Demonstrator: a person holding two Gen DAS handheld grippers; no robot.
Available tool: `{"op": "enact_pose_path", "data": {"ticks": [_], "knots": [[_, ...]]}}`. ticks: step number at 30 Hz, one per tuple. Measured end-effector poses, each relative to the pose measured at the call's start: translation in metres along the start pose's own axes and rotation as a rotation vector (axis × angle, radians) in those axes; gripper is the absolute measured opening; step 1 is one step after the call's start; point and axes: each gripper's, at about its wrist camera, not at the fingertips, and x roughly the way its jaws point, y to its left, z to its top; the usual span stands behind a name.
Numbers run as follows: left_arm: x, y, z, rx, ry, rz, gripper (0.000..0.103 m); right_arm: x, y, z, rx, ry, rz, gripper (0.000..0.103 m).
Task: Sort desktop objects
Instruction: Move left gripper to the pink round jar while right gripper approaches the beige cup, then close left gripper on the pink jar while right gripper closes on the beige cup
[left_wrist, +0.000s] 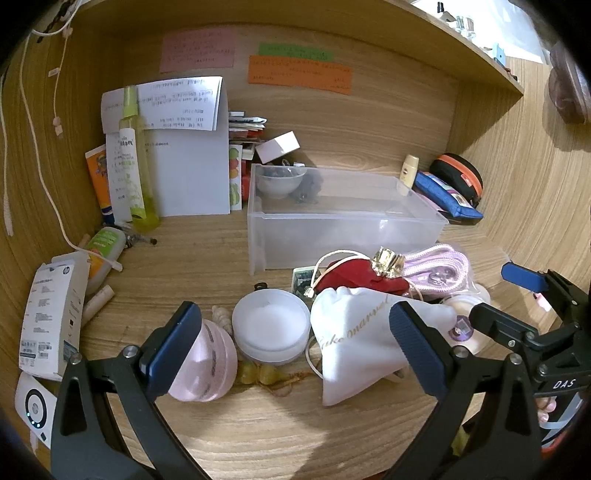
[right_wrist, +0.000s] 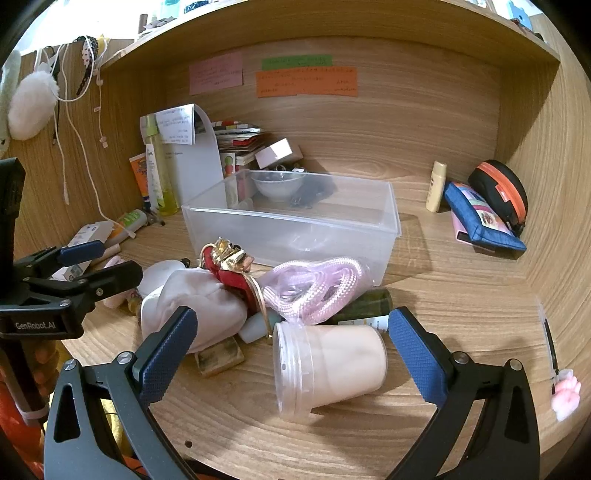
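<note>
The left gripper (left_wrist: 295, 347) hangs spread wide over the wooden worktop (left_wrist: 258, 424) with nothing between its fingers; a frosted round jar (left_wrist: 271, 328) sits right ahead between them, a pink rounded piece (left_wrist: 207, 362) lies against its left finger, and a white drawstring pouch (left_wrist: 354, 339) lies by its right finger. The right gripper (right_wrist: 291, 350) is likewise spread and holds nothing, with a clear lidded cup (right_wrist: 328, 365) lying on its side between its fingers. Beyond both grippers stands a clear plastic bin (right_wrist: 295, 225), with a coiled pink rope (right_wrist: 314, 288) and a red pouch (right_wrist: 232, 277) heaped in front of it.
</note>
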Motion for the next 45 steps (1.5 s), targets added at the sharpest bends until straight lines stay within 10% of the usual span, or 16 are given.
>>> {"op": "enact_pose_path", "data": {"ticks": [25,39,45], "knots": [[-0.006,0.064,-0.018,-0.073,0.086,0.034,0.103,-0.003,-0.020,-0.014,-0.001,0.035,-0.072,0.103],[0.046,0.092,-0.028,-0.225,0.215,-0.068,0.103,0.039,-0.039,-0.028,0.037,0.167,-0.049,0.103],[0.051,0.093,-0.022,-0.226,0.205,-0.105,0.079,0.050,-0.043,-0.027,0.064,0.168,-0.012,0.100]]}}
